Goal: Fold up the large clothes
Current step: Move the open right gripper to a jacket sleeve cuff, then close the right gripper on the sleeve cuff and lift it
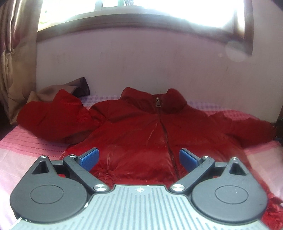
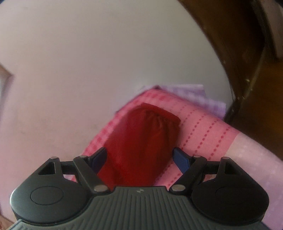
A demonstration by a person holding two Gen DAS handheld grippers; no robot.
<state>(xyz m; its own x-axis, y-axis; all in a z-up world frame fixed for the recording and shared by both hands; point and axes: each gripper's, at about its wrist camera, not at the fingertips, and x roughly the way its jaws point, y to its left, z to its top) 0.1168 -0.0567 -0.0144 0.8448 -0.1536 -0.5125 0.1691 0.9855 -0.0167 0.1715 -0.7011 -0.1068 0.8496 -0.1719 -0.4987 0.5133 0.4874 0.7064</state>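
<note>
In the left wrist view we see the whole red jacket [image 1: 141, 127] spread flat on the bed [image 1: 26, 146], front side up, zipped to the collar, with both sleeves stretched out to the sides. A window [image 1: 141, 10] and a curtain [image 1: 16, 53] are behind it. The right wrist view shows none of this; we see there only one sleeve [image 2: 141, 141] with its gathered cuff, lying on the pink bed cover [image 2: 203, 127] near a corner, beside the wall [image 2: 88, 62] and some dark wooden furniture [image 2: 247, 53].

Our left gripper [image 1: 139, 158] hangs over the lower front of the jacket, fingers spread wide, holding nothing. Our right gripper [image 2: 139, 160] has its fingers released too, and the sleeve lies between them; we cannot tell if they touch it.
</note>
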